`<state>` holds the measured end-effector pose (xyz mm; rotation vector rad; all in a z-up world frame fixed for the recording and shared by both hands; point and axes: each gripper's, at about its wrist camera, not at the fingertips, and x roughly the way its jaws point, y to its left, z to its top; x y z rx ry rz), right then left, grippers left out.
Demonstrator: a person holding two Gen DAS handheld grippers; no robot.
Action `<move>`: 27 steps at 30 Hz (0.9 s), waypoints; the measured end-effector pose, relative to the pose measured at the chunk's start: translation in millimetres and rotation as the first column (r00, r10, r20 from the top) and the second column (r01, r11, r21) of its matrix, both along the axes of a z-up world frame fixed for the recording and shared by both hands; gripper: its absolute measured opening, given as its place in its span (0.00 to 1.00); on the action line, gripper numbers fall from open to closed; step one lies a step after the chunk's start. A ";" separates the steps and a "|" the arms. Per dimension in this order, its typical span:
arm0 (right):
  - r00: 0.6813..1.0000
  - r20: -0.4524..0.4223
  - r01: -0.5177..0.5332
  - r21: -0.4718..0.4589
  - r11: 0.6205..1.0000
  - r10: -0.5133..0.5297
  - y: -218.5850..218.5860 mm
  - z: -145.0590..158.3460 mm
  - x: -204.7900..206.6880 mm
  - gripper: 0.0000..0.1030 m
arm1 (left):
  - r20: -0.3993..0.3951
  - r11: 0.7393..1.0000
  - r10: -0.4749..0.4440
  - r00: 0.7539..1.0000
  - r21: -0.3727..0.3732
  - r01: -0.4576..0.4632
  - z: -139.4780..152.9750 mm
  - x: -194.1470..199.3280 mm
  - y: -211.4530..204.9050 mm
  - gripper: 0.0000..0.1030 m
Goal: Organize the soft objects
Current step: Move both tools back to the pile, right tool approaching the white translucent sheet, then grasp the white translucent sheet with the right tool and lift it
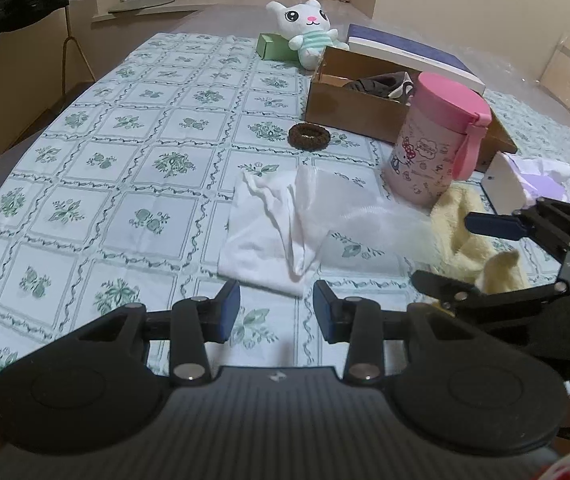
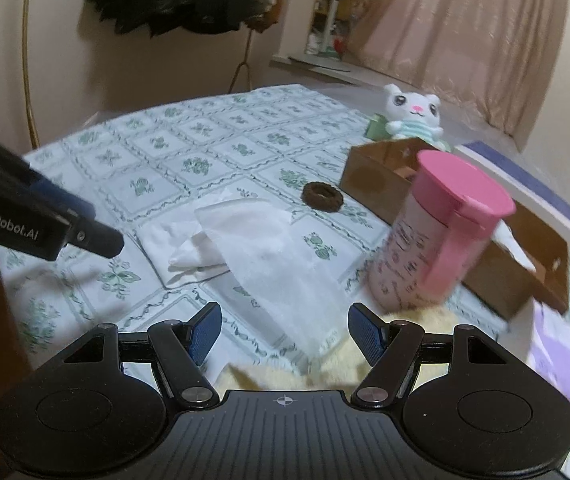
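Observation:
A white cloth (image 1: pixel 269 224) lies crumpled on the patterned tablecloth (image 1: pixel 125 152), just beyond my open, empty left gripper (image 1: pixel 276 310). It also shows in the right wrist view (image 2: pixel 245 236). A pale yellow towel (image 1: pixel 473 240) lies to the right, under my right gripper (image 1: pixel 441 256), which is open over it. In the right wrist view the towel (image 2: pixel 285 376) lies below the open right gripper (image 2: pixel 285 328). A brown hair scrunchie (image 1: pixel 308 135) lies farther back. A white plush cat (image 1: pixel 305 28) sits at the far end. A cardboard box (image 1: pixel 365 108) holds dark fabric (image 1: pixel 377 84).
A pink Hello Kitty flask (image 1: pixel 437 140) stands between the cloths and the box. A green box (image 1: pixel 271 46) and a purple-white lid (image 1: pixel 409 54) lie near the plush. A lilac tissue pack (image 1: pixel 525 180) lies at the right. Table edge runs along the left.

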<state>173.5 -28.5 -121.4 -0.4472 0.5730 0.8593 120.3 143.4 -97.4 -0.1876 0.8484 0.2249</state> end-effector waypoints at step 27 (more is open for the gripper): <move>0.998 0.048 -0.029 -0.065 0.997 0.032 33.0 -36.3 36.8 0.07 | -0.002 1.000 0.010 1.000 0.003 -0.010 -15.2 20.2 10.5 0.35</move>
